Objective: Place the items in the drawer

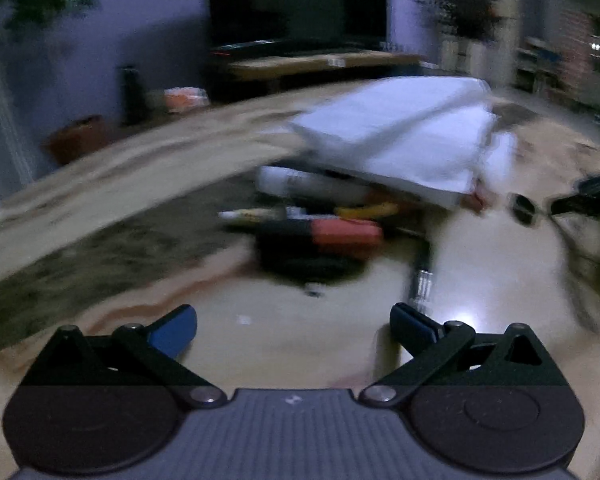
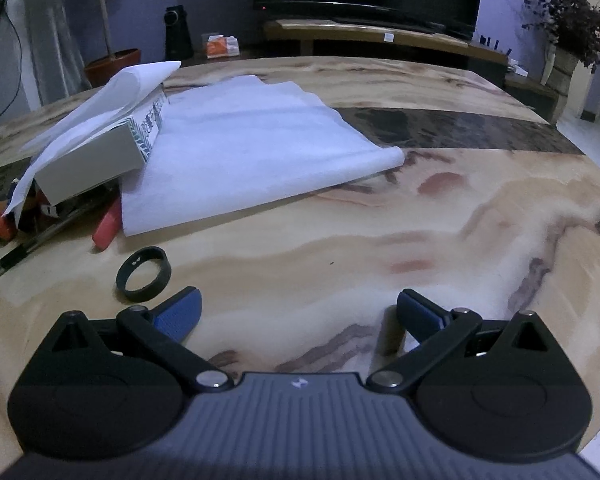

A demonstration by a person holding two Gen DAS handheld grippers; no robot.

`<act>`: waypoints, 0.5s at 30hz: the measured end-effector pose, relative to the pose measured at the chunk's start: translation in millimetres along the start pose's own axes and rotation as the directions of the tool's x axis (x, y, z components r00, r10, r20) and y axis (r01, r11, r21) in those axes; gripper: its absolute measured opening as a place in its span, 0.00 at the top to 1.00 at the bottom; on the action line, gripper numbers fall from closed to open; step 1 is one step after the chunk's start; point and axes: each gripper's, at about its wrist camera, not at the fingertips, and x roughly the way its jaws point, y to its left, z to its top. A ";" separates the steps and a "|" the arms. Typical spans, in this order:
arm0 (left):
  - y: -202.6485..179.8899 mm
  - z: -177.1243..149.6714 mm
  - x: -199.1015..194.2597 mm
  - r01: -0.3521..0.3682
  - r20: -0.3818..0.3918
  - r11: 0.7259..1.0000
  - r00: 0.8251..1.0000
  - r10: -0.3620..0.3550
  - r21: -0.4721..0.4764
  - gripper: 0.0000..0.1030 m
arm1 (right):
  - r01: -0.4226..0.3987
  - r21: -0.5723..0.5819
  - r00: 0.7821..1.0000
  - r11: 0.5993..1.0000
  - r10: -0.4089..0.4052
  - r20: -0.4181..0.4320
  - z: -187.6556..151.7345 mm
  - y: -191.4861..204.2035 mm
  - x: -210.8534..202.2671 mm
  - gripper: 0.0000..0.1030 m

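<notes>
Right claw (image 2: 298,312) gapes; box (image 2: 100,156) print unreadable.

Left tongs (image 1: 294,330), right tongs (image 2: 298,314): same build. Black linkage arms, silver pivot screws, round black hubs, blue ribbed finger pads (image 2: 180,314), grey ridged centre body, small white logo.

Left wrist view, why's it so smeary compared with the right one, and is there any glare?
Left wrist view: motion blur smears the white paper and the pens; one small glare spot on the table. Right wrist view: sharp, the black ring crisp, light dim and bluish, fisheye bending the table edge. Both grippers, left and right, show open.
</notes>
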 end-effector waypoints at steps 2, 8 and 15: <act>2.3 1.5 0.2 0.004 -0.005 1.000 1.000 -0.004 0.019 0.00 | 0.000 0.001 1.000 1.000 0.000 0.003 -1.8 0.3 -0.4 0.00; 20.5 -0.6 1.9 0.047 -0.021 0.999 0.999 -0.048 -0.016 0.00 | -0.009 -0.006 1.000 1.000 0.009 0.007 -3.7 0.0 1.4 0.00; 27.0 -12.9 -8.3 0.030 0.037 0.999 0.999 -0.029 -0.038 0.00 | -0.033 -0.026 0.999 0.999 0.034 0.039 -6.8 -0.6 2.6 0.00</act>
